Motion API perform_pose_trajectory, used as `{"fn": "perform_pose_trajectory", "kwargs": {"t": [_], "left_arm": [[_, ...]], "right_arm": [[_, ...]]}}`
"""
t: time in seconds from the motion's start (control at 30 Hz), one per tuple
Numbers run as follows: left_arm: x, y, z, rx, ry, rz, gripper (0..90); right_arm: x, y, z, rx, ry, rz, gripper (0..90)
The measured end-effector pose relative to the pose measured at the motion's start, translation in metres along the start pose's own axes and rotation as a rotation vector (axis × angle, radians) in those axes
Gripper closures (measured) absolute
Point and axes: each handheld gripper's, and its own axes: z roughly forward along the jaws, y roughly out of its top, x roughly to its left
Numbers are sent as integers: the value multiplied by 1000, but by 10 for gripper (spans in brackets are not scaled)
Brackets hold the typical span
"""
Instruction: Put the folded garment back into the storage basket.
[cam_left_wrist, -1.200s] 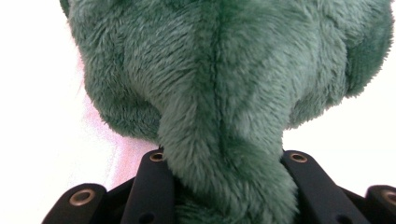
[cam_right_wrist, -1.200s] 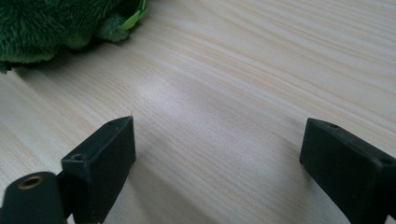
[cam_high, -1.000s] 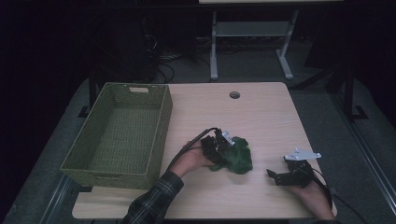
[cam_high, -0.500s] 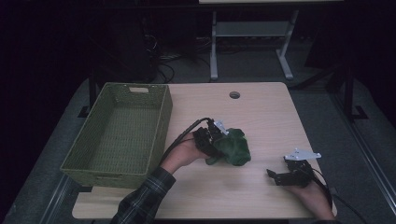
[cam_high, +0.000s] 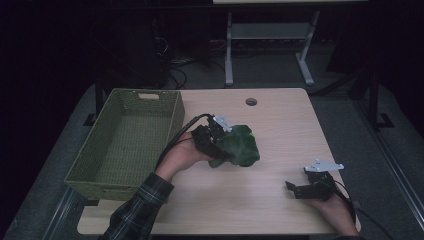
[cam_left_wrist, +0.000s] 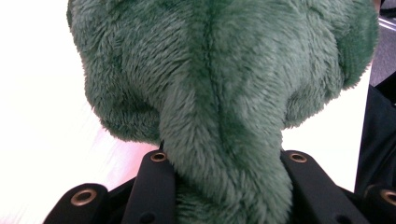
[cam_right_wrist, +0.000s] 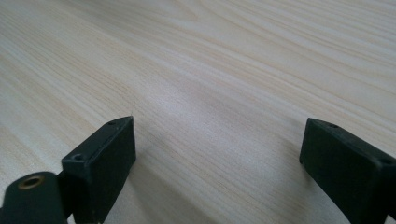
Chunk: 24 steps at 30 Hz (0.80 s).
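— At the left edge of the bench (cam_high: 280, 105) we have the green woven basket (cam_high: 125, 145), and nothing lies in it that we can see. It sits where it was a second ago.

— Right, and just beside its near right corner is where things change. Our left gripper (cam_high: 220, 142) is up off the wood now with the green plush toy (cam_high: 240, 145) in its fingers; a second ago the toy lay lower and nearer us, resting on the bench.

— Are we sure of the hold?

— In the left gripper view the two black fingers (cam_left_wrist: 156, 186) are pressed into either side of a narrow furry part of the plush toy (cam_left_wrist: 224, 84), partly closed with the fur bulging between them. The body hangs out ahead of them, clear of the surface.

— So the pick-up looks done, and we judge the carry is under way. The toy is between the middle of the bench and the basket, closer to the basket than before.

— Then we expect the next move is across the rim and a release inside. The soft body could catch on the wall if we come in low.

— And farther right?

— Our right gripper (cam_high: 305, 187) rests near the front right corner, unmoved. Its fingers (cam_right_wrist: 105, 154) stand wide apart over bare wood, holding nothing.
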Motion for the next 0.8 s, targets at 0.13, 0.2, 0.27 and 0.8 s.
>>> {"fn": "perform_pose_trajectory", "kwargs": {"t": [0.13, 0.2, 0.27, 0.8], "left_arm": [[5, -5, -16, -6, 18, -3, 683], [7, -8, -25, -11, 32, -7, 683], [9, -12, -33, -21, 44, -18, 683], [30, -49, -88, -54, 138, -112, 681]], "right_arm": [[0, 0, 0, 0, 0, 0, 100], [0, 0, 0, 0, 0, 0, 99], [0, 0, 0, 1, 0, 0, 99], [-1, 1, 3, 28, -24, 20, 0]]}}
